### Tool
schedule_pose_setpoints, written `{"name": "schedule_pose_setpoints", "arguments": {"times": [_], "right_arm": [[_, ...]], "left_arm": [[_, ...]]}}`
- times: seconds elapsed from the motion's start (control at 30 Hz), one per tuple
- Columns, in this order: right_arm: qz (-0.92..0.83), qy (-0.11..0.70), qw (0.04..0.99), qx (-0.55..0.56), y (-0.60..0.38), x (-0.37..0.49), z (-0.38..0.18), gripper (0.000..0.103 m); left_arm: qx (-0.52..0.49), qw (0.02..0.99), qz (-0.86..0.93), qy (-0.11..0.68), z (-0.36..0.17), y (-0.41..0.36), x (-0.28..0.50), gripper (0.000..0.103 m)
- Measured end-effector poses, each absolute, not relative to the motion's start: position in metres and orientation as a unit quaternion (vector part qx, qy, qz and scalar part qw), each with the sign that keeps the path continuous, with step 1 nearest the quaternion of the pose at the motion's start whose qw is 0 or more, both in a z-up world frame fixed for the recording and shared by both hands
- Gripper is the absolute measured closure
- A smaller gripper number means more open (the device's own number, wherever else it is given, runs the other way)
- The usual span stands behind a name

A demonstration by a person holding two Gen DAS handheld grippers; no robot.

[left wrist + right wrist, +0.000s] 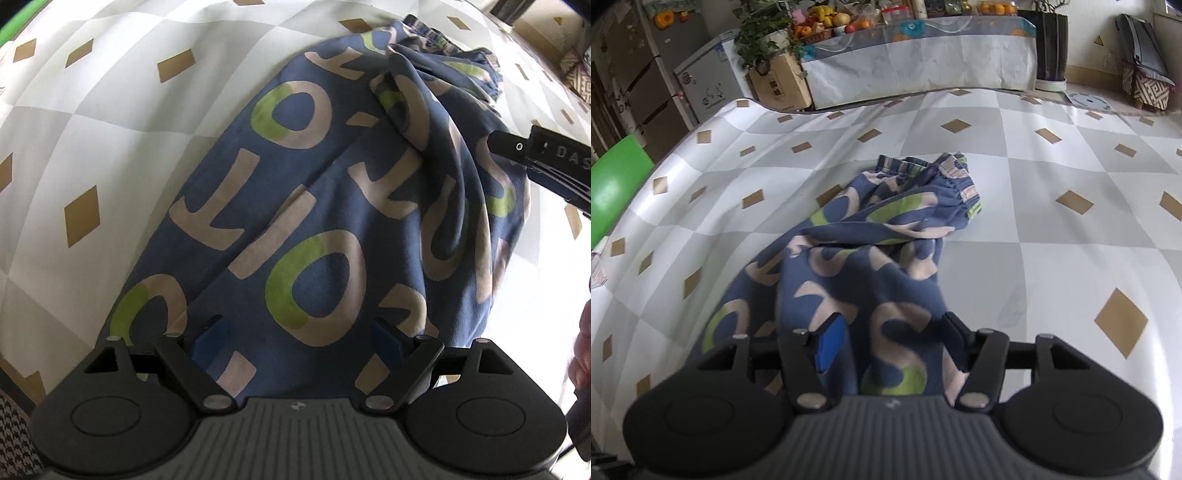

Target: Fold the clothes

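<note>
The table (1052,266), covered in a grey-and-white checked cloth with tan diamonds, fills most of both views and runs out ahead of both sets of tongs. On it lies the pair of blue trousers (849,280), printed with large pale and green letters, stretched lengthwise away from the tongs. The striped elastic waistband (956,181) sits bunched at the far end, and the cloth is rumpled and twisted about midway.

The left tongs (299,341) point steeply down over the near part of the trousers. Their jaws stand wide, the blue pads apart with flat fabric under the gap and nothing pinched.

The right tongs (890,339) slant down at the near end of the trousers. Their jaws are partly spread, and a raised ridge of the cloth runs up between the pads; whether the pads press on it I cannot tell. In the left wrist view a black finger of the right tongs reaches in from the right edge, over the crumpled side of the trousers.
</note>
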State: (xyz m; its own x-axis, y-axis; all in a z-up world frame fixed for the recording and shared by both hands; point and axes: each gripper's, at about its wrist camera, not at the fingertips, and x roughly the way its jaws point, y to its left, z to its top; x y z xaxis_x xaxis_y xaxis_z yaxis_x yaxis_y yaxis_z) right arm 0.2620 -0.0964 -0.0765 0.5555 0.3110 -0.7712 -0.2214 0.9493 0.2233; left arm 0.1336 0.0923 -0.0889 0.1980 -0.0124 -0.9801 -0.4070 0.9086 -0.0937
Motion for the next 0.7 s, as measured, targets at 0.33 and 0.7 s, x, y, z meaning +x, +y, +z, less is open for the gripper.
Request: {"name": "schedule_pose_setpoints", "arguments": {"times": [0.33,0.7], "right_arm": [[0.154,0.435,0.887,0.017,-0.076,0.278,-0.100,0.037],[0.145,0.422,0.892,-0.068,-0.061,0.273,-0.106,0.042]], "left_arm": [[-0.151,0.754,0.133,0.626,-0.096,0.084,0.138,0.006],[-0.126,0.756,0.133,0.629,-0.101,0.077,0.138,0.000]]}}
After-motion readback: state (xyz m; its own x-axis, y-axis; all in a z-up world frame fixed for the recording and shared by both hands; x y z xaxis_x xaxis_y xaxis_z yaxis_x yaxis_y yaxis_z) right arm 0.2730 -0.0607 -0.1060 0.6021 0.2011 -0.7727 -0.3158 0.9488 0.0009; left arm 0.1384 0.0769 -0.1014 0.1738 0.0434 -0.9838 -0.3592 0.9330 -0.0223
